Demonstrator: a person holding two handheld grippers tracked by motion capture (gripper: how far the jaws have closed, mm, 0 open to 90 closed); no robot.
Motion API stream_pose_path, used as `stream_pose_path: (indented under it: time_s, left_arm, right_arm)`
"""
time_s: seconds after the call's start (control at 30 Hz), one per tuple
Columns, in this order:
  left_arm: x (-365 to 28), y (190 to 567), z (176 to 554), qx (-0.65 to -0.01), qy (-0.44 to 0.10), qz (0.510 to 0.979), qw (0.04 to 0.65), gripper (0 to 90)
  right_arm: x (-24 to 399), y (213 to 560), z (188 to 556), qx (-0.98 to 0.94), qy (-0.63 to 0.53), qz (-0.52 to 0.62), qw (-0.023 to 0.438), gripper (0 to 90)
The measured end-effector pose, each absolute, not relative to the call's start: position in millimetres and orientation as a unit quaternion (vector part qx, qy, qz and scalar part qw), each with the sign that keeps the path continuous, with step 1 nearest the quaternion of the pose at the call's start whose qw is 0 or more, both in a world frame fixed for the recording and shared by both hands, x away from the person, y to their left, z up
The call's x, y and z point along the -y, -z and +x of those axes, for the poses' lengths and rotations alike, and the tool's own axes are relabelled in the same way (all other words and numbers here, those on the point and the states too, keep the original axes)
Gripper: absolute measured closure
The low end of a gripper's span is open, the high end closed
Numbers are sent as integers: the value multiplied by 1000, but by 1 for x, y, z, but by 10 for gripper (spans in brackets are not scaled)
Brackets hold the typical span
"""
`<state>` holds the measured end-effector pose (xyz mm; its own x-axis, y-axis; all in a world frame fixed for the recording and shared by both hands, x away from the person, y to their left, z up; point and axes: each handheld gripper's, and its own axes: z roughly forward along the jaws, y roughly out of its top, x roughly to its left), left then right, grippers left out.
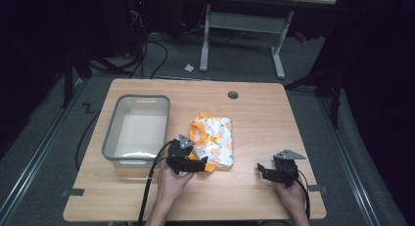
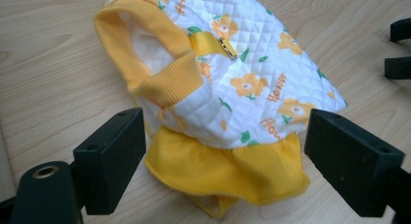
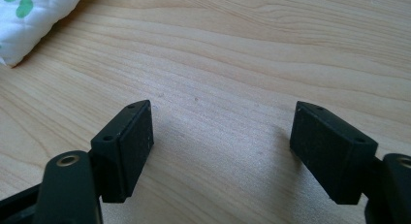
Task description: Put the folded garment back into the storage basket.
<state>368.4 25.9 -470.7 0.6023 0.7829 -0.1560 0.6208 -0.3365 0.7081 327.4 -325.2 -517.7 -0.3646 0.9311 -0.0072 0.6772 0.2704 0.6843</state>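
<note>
Left gripper (image 2: 225, 161) gaping wide, yellow hem of the little flowered garment (image 2: 242, 83) lying between its fingers (image 2: 111, 156) but ungripped, long axis running away from them, collar at the far end, while the right gripper (image 3: 220, 151) sits spread over bare table (image 3: 232, 64).

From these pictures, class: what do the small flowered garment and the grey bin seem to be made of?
Garment: likely quilted cotton, matte, shown by diamond stitching; ribbed yellow knit trim.
Bin: probably moulded plastic, smooth, with a slight sheen.
</note>
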Motion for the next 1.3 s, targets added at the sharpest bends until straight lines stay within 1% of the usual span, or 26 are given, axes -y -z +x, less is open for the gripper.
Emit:
stream_pose_path:
  time_s: [0.2,0.53,0.87,1.0,1.07,1.3]
  left_arm:
    - [-18,472,378,-436,-127,813,364,149]
    - [-10,480,402,-456,-119,813,341,149]
    - [-5,489,420,-465,-106,813,333,145]
    - [-2,493,424,-468,-103,808,343,133]
    - [-1,495,427,-471,-109,806,340,130]
    - [-1,511,435,-485,-106,812,307,144]
  right_arm:
    - [325,518,327,-769,-302,523,210,239]
    - [325,518,327,-769,-302,522,210,239]
    - [325,518,327,-770,-302,522,210,239]
    - [325,518,327,-770,-302,522,210,239]
    - [325,518,327,-770,-303,521,210,239]
    - [325,518,327,-771,-303,520,210,239]
